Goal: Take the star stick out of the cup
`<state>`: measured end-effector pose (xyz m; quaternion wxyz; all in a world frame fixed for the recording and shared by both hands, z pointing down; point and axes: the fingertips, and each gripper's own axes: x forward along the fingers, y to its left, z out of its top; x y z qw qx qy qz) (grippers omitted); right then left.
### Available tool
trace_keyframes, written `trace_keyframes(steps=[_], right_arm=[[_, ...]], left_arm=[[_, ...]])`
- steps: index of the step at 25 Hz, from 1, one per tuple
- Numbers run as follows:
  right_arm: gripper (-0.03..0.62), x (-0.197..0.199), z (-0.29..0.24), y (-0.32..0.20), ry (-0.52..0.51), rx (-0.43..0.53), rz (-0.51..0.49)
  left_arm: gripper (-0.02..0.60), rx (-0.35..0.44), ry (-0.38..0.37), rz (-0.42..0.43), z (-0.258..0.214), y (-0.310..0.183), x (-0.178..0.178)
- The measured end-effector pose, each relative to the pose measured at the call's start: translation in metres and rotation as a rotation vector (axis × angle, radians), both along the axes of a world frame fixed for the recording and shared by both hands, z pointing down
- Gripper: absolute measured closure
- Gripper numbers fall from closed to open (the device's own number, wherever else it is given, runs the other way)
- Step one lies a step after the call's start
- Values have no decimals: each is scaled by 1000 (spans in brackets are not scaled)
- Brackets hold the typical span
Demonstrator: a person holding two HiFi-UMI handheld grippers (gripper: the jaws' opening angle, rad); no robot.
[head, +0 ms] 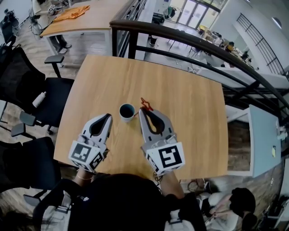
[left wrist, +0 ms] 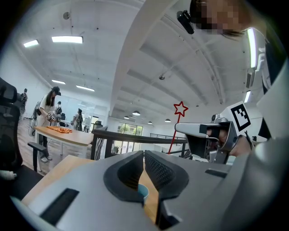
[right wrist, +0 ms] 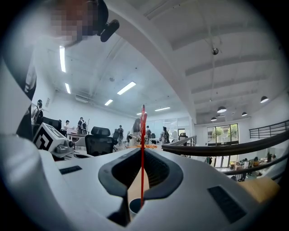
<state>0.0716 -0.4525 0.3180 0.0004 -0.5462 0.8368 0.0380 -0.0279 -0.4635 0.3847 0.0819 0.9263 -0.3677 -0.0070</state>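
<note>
A small blue cup (head: 127, 111) stands near the middle of the wooden table (head: 189, 108). The red star stick (head: 145, 104) is upright just right of the cup, and my right gripper (head: 141, 109) is shut on its thin stem. In the right gripper view the stick (right wrist: 142, 158) runs straight up between the closed jaws of my right gripper (right wrist: 142, 151), its lower end over the cup's rim (right wrist: 134, 205). My left gripper (head: 109, 116) rests left of the cup, shut with nothing in it. In the left gripper view, past my left gripper (left wrist: 144, 154), the star (left wrist: 180, 108) shows above the right gripper (left wrist: 177, 129).
Black office chairs (head: 31, 97) stand left of the table, one carrying a white bottle (head: 39, 99). A dark railing (head: 189, 43) runs along the table's far edge. Another table with orange cloth (head: 74, 12) is at the upper left. People stand in the background (left wrist: 48, 113).
</note>
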Motion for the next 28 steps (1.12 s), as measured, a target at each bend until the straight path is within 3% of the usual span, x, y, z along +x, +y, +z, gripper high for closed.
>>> trace_keyframes(steps=[13, 28], right_arm=[[563, 13, -7, 16, -7, 3, -1], [563, 2, -6, 21, 0, 0, -22]], left_arm=[[558, -3, 12, 30, 0, 8, 20], [558, -6, -1, 44, 4, 10, 17]])
